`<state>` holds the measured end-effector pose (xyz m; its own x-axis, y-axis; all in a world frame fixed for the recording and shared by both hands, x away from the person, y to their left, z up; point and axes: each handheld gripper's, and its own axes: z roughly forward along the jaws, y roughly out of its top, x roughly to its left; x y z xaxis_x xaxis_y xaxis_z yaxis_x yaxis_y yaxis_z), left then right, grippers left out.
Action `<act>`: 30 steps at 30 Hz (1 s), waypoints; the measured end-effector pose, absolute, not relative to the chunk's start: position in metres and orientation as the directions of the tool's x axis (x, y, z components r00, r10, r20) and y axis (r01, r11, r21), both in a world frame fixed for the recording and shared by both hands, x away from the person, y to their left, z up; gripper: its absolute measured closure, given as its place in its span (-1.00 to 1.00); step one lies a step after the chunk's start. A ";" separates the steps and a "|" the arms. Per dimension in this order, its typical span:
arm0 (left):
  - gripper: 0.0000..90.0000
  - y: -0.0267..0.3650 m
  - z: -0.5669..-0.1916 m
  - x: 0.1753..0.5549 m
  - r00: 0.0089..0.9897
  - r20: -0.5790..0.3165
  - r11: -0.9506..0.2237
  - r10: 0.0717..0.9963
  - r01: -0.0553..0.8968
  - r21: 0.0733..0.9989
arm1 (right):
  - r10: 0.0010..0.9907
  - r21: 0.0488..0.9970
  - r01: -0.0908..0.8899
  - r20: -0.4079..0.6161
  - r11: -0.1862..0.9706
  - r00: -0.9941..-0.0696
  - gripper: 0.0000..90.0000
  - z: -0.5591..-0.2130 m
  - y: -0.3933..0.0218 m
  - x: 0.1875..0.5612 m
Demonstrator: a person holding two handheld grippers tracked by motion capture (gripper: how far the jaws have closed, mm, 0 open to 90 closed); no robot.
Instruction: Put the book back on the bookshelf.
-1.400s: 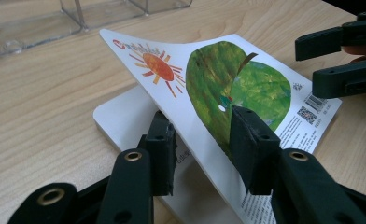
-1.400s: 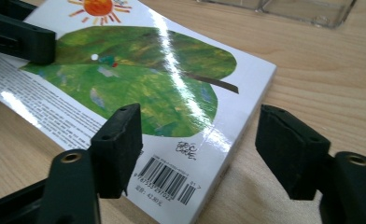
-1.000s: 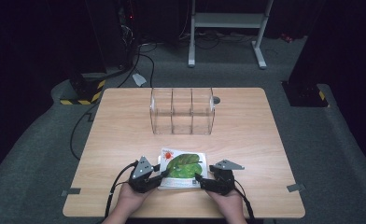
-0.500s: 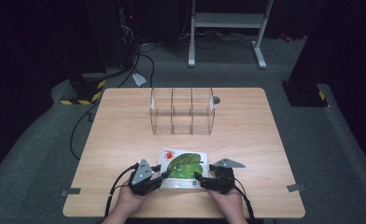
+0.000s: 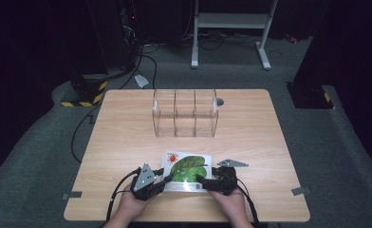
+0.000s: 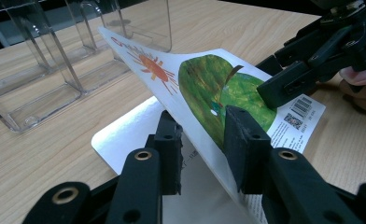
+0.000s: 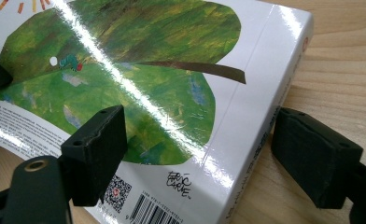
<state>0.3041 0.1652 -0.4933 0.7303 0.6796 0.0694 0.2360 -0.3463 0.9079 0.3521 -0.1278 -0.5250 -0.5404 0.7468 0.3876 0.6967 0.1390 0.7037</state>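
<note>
I'm pinching the lifted cover of the book [image 6: 204,88] in my left tool [image 6: 202,140]; my right tool [image 7: 195,154] has just been opening, straddling its spine. Book is lying on the desk's [image 5: 127,142] near edge, before the clear organizer [image 5: 185,114].
</note>
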 end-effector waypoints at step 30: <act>0.55 0.166 -0.498 0.309 0.683 0.018 -0.296 0.730 0.293 0.909 | 0.813 0.827 0.552 0.244 0.111 -0.528 -0.21 -0.506 -0.131 0.332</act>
